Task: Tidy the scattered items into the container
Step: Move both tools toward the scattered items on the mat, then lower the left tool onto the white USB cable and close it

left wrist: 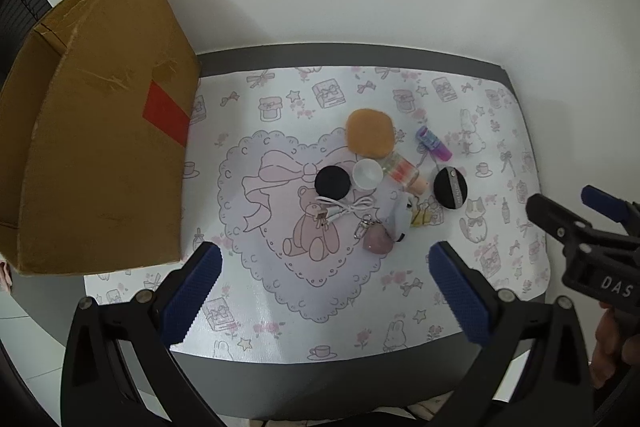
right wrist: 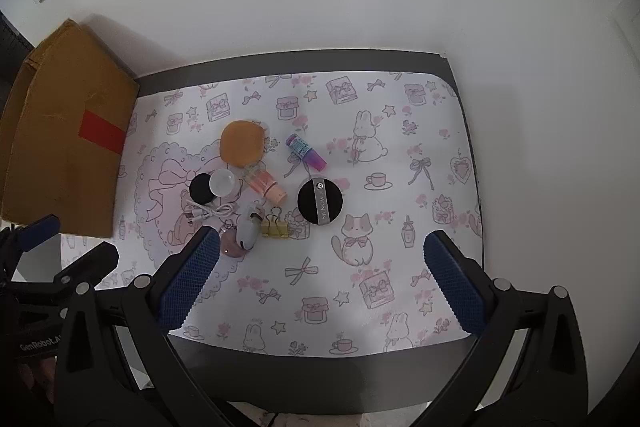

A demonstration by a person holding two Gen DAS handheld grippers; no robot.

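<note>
The left gripper (left wrist: 324,291) is seen closest, low in the left wrist view, with its blue fingers (left wrist: 192,295) spread wide and nothing between them. The right gripper (right wrist: 320,283) is held the same way, wide apart and empty. Both are kept back from the things, above the near edge of the mat (right wrist: 400,267), most likely so that a first thing can be chosen.

The cardboard box (left wrist: 100,147) is stood at the left end of the mat. It is the container, and nothing can be seen inside it from here.

All the small things are gathered in a bunch to the right of the box, well apart from it. The orange sponge (right wrist: 242,145) is laid farthest back. In front of it a black round pad (right wrist: 201,187) and a white cap (right wrist: 222,183) are set touching. A clear bottle with an orange end (right wrist: 264,183) is laid just beside the cap. A purple tube (right wrist: 306,151) is laid farther right, and a black puff with a ribbon (right wrist: 320,201) farther right still. A white cable (right wrist: 210,211), a pink heart charm (right wrist: 232,245), a pale oval thing (right wrist: 248,229) and a yellow clip (right wrist: 275,227) are laid nearest the grippers.

The task is judged not yet started, since every thing is still on the mat.
</note>
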